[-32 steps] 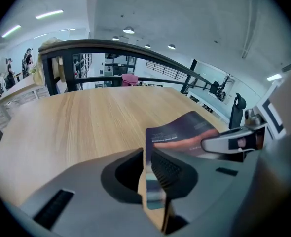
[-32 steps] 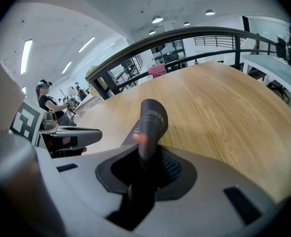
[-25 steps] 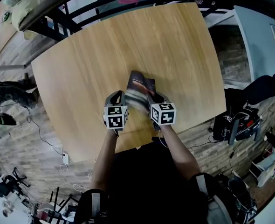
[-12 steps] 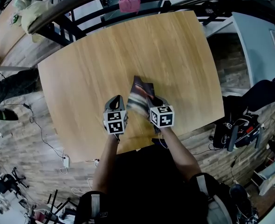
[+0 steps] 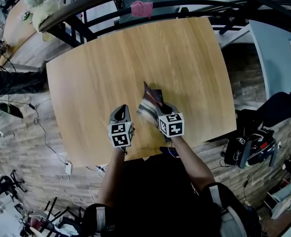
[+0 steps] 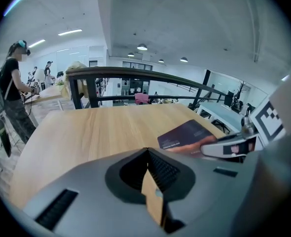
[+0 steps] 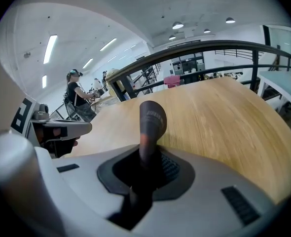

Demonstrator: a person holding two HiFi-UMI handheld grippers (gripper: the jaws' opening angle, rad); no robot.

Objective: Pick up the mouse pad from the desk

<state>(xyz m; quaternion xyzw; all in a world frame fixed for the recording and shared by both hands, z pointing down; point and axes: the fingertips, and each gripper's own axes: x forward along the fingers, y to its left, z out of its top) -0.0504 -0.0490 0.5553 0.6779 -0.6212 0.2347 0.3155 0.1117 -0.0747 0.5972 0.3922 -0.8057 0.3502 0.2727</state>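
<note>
Head view: one mouse pad above one desk.

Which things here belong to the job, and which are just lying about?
Job: mouse pad; right gripper, whose fingers have just been closing on it; desk.
Lying about: pink item; black bags.

In the head view the mouse pad looks blurred, its near end hidden.
</note>
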